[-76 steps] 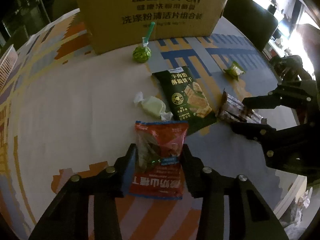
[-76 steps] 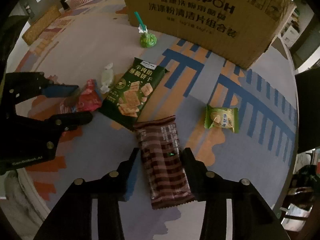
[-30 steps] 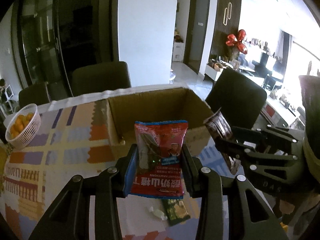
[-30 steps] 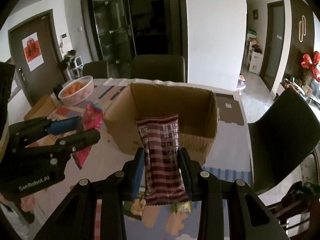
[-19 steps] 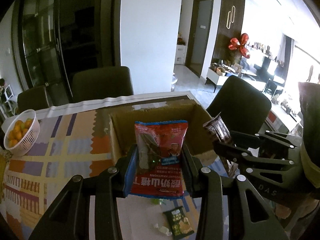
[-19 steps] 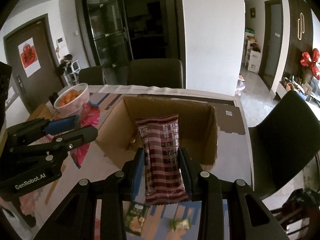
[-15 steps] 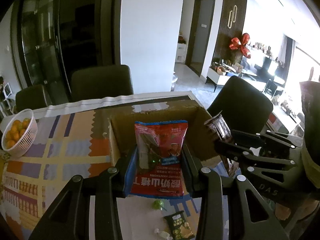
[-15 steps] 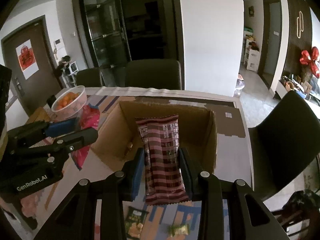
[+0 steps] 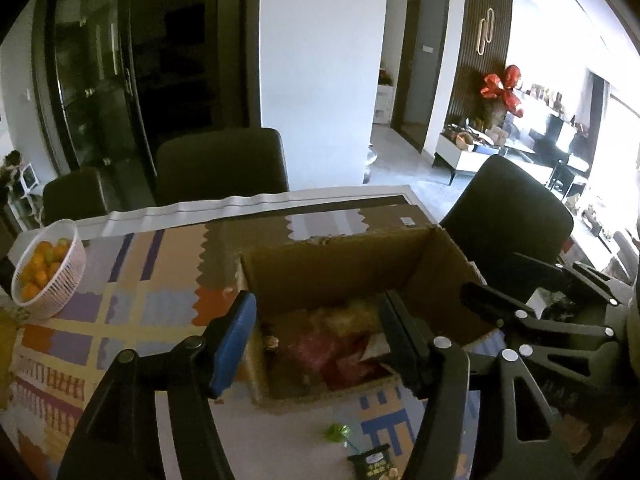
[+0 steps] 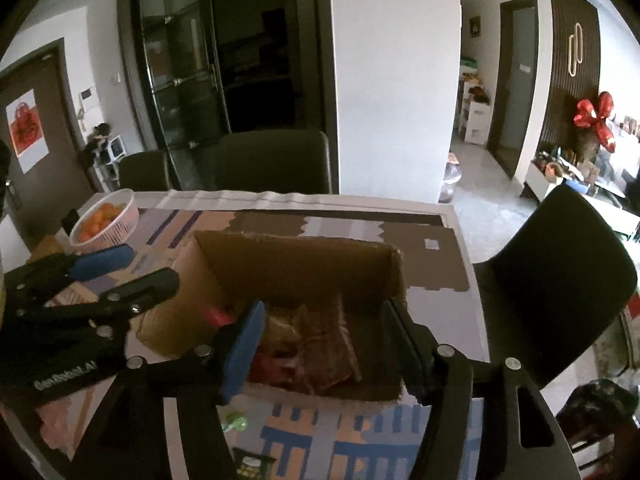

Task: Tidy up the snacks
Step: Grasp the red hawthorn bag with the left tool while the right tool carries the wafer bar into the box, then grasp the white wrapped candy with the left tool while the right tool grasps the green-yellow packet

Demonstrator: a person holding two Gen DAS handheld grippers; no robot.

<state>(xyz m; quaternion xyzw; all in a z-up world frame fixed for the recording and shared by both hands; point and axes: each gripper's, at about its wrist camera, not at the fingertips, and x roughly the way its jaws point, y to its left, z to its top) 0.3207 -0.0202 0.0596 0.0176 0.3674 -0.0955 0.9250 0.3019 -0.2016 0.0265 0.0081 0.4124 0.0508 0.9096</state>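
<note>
An open cardboard box [image 9: 360, 264] [image 10: 304, 264] stands on the patterned table. Inside lie a red snack packet [image 9: 320, 350] and a brown striped packet [image 10: 332, 344] among other snacks. My left gripper [image 9: 320, 332] is open and empty above the box's near left side; it also shows in the right wrist view [image 10: 136, 268]. My right gripper [image 10: 324, 336] is open and empty above the box; it also shows in the left wrist view [image 9: 520, 280]. On the table in front of the box lie a green candy [image 9: 338, 432] [image 10: 236, 422] and a dark green biscuit packet [image 9: 374, 466] [image 10: 252, 466].
A white basket of oranges [image 9: 44, 268] [image 10: 106, 220] stands at the table's far left. Dark chairs stand behind the table [image 9: 220, 168] and at its right [image 9: 508, 208] [image 10: 560, 280]. The table's far edge [image 10: 304, 200] lies behind the box.
Both grippers have opened over the box. The red packet and the brown striped packet have left the jaws and now lie inside the box.
</note>
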